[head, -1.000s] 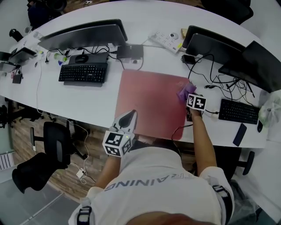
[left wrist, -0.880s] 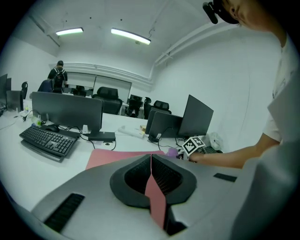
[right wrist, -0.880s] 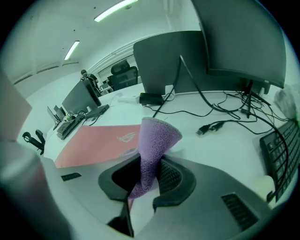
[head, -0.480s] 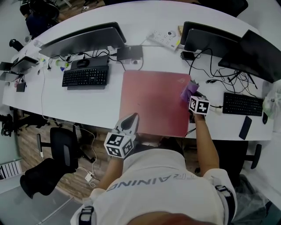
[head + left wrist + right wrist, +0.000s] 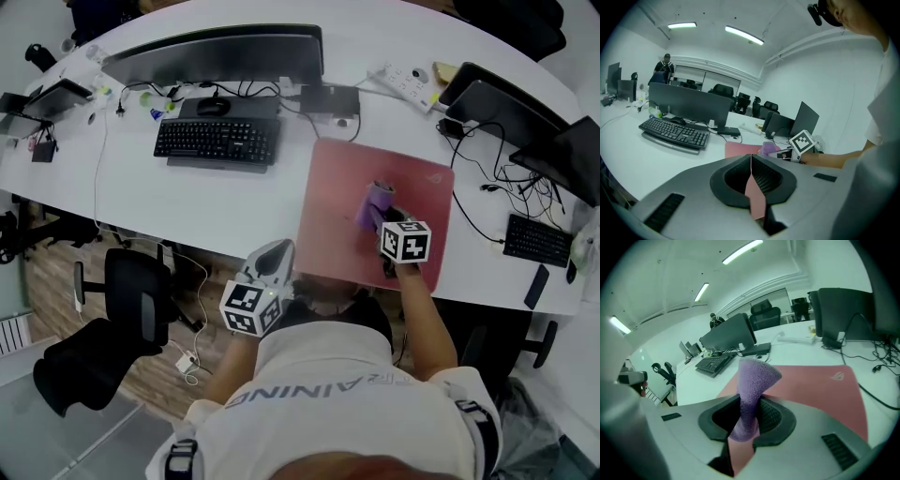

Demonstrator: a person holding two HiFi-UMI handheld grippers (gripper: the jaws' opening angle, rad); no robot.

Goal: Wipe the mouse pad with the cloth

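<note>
A red mouse pad [image 5: 328, 202] lies on the white desk [image 5: 206, 206], near its front edge. My right gripper [image 5: 382, 221] is over the pad's middle, shut on a purple cloth [image 5: 372, 203] that sticks up from its jaws. In the right gripper view the cloth [image 5: 752, 383] stands twisted between the fingers with the pad [image 5: 820, 385] spread out beyond. My left gripper [image 5: 278, 247] hangs off the desk's front edge, left of the pad, shut on nothing. Its own view shows the closed left gripper [image 5: 751, 161], a strip of pad [image 5: 739, 149] and the cloth [image 5: 768, 149].
A black keyboard [image 5: 217, 142] and a mouse [image 5: 214, 106] lie left of the pad, in front of a monitor [image 5: 216, 52]. A black box [image 5: 329, 99] sits behind the pad. Cables [image 5: 483, 202], a second keyboard [image 5: 534, 241] and a phone [image 5: 537, 286] are at the right. An office chair [image 5: 136, 300] stands below.
My right gripper has carried the purple cloth leftward from the pad's right edge to its middle. The left gripper has stayed off the desk's front edge, shut.
</note>
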